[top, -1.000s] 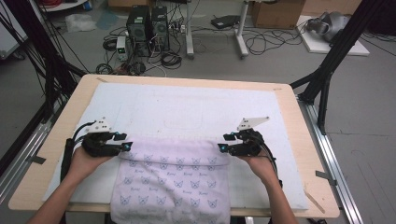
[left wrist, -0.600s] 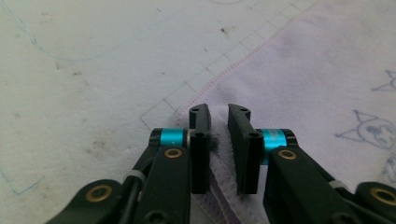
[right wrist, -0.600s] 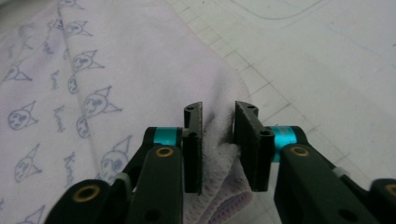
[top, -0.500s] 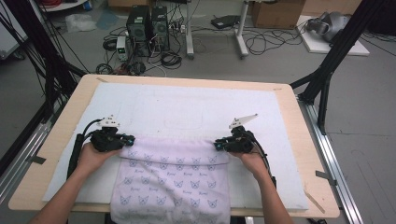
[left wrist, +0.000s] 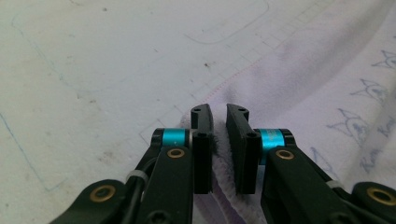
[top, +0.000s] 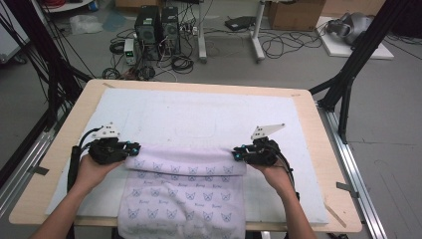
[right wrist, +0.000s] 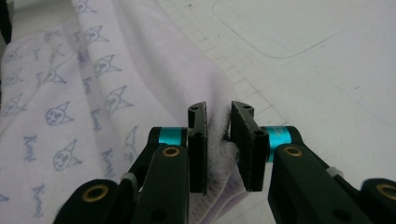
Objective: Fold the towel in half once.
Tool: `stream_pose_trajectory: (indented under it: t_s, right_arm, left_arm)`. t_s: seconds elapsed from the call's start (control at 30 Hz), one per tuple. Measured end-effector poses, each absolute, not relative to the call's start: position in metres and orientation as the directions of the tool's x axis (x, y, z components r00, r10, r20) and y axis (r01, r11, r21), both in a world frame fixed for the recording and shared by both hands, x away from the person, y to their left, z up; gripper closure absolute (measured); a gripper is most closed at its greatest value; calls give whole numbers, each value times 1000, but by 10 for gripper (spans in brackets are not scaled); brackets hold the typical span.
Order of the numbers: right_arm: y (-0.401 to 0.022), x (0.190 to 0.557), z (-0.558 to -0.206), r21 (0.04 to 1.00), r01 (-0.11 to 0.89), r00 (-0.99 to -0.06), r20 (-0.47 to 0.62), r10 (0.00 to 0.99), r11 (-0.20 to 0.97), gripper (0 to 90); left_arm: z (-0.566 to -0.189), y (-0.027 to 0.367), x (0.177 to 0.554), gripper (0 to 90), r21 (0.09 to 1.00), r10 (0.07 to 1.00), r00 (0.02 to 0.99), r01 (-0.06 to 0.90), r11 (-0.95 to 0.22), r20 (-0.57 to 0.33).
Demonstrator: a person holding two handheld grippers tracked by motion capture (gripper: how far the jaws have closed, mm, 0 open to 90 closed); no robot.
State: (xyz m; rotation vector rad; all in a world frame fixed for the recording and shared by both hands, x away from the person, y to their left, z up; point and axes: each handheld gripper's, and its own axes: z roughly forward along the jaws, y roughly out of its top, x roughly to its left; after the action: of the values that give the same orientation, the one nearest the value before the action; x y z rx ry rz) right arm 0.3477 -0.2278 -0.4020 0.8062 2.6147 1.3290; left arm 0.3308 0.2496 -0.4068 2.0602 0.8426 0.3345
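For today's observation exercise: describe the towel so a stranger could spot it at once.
On the wooden table lies a white mat. The towel drapes over its near edge, pale lilac with small blue cat faces, unlike the plain mat.

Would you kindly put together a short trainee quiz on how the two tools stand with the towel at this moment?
1. True or false: the left tool is shut on a corner of the pale lilac terry towel with blue cat-face print.
2. What does the right tool grip: A) the white foam mat, B) the towel's edge, C) a cable?
3. Fill in: the towel's near end hangs over the table's ____ edge.

Key: 1 true, cloth is pinched between its pads. 2 B, white pile bulges between the pads. 3 front, on the person's side.
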Motion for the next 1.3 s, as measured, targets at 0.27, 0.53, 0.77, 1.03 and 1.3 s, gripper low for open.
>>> stream_pose_trajectory:
  t_s: [0.27,0.53,0.77,1.03,1.3]
  right_arm:
    - [-221,354,-412,755,431,-850,157,502,494,754]
    - [-226,357,-409,784,414,-847,144,512,463,759]
    - [-225,356,-395,814,387,-850,132,510,434,764]
    - [-229,343,-383,836,347,-861,103,498,426,776]
    - [-228,336,-393,805,363,-861,98,499,469,762]
  left_arm:
    - [-418,244,339,809,783,675,735,456,-423,-63]
    - [-406,244,343,822,812,687,724,434,-390,-58]
    - [-399,248,344,822,827,702,708,437,-354,-73]
    - [-389,256,327,824,854,690,721,396,-339,-60]
    - [-404,257,313,814,839,683,728,402,-366,-51]
